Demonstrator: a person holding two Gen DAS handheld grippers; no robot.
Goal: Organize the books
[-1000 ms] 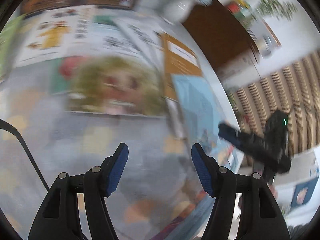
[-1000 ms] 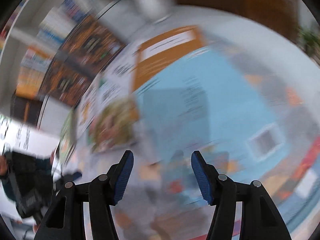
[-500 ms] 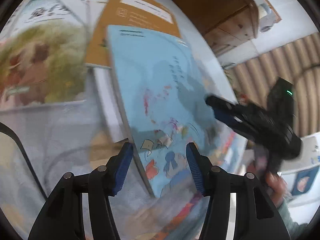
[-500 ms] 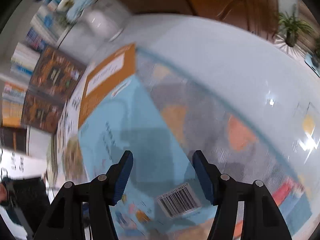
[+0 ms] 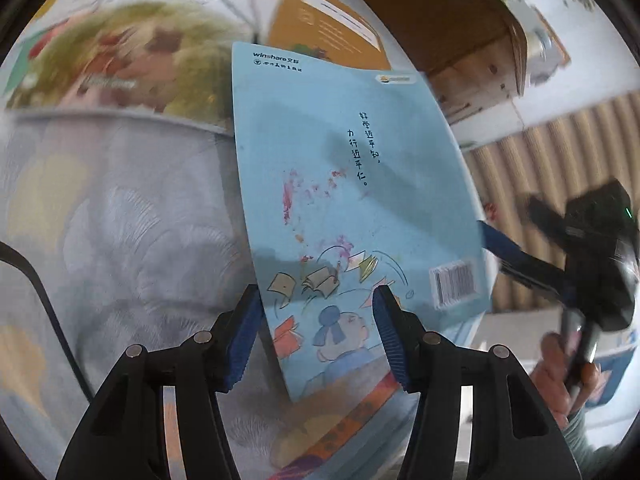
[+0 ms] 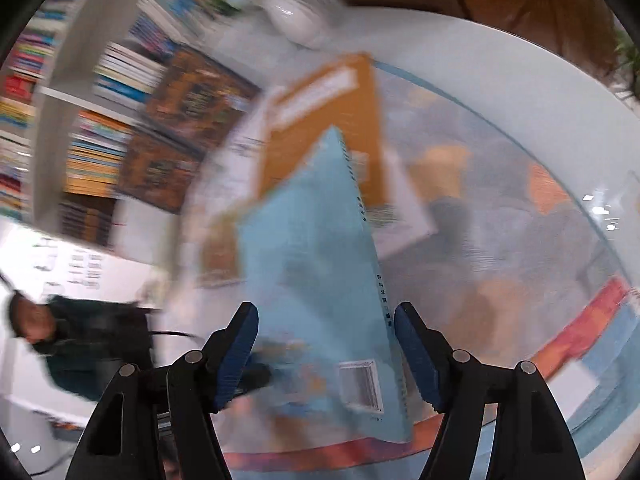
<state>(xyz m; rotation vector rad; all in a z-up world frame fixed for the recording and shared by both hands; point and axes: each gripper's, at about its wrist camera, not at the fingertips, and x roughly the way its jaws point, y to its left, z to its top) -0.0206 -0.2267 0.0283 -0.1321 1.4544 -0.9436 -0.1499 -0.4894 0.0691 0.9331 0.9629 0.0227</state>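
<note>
Lifting blue book (image 5: 352, 208) off bench (image 6: 500, 92) for stacking: right gripper (image 6: 326, 354) and left gripper (image 5: 316, 334) flank edges, jaws spread, unclenched.

A light blue book (image 5: 352, 200) is tilted up off the desk, back cover showing: black Chinese text, a cartoon child with flying books, a barcode near one lower corner. Its far end overlaps an orange book (image 5: 324, 28) lying flat, beside a blurred green-and-yellow picture book (image 5: 128, 64).
</note>
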